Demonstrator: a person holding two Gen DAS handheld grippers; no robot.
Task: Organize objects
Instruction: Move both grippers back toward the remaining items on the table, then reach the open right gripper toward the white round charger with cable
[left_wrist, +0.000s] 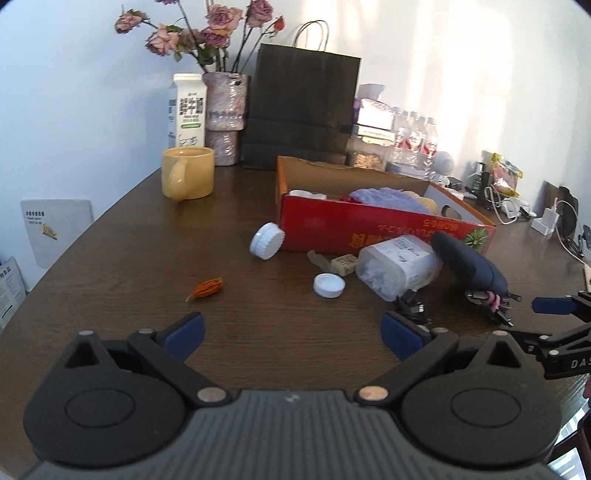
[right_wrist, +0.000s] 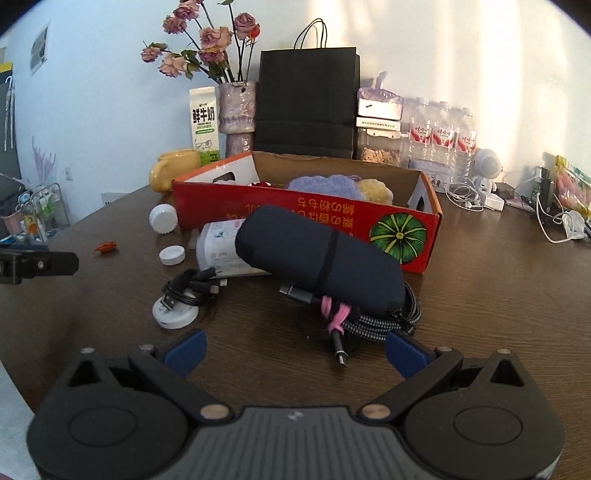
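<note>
We judged the job barely begun: the dark pouch (right_wrist: 317, 258), cables (right_wrist: 384, 317) and white caps (right_wrist: 172, 254) lay loose on the bench (right_wrist: 498, 295) ahead of both wide, empty tools (right_wrist: 295, 350), the red box (right_wrist: 306, 214) beyond partly filled.

A lived-in home room. On the dark wooden counter (right_wrist: 498, 280), a vase of dried roses (right_wrist: 236, 110) stands against the wall, with a milk carton (right_wrist: 203, 122) just beside it and a yellow mug (right_wrist: 173, 173) in front. Bottled water (right_wrist: 439, 140) and charger cables (right_wrist: 554, 221) lie well along the wall from the vase.

Warm sunlight streaks on the wall (right_wrist: 424, 55), dim table (left_wrist: 110, 277), soft focus, fisheye-bent edges.
</note>
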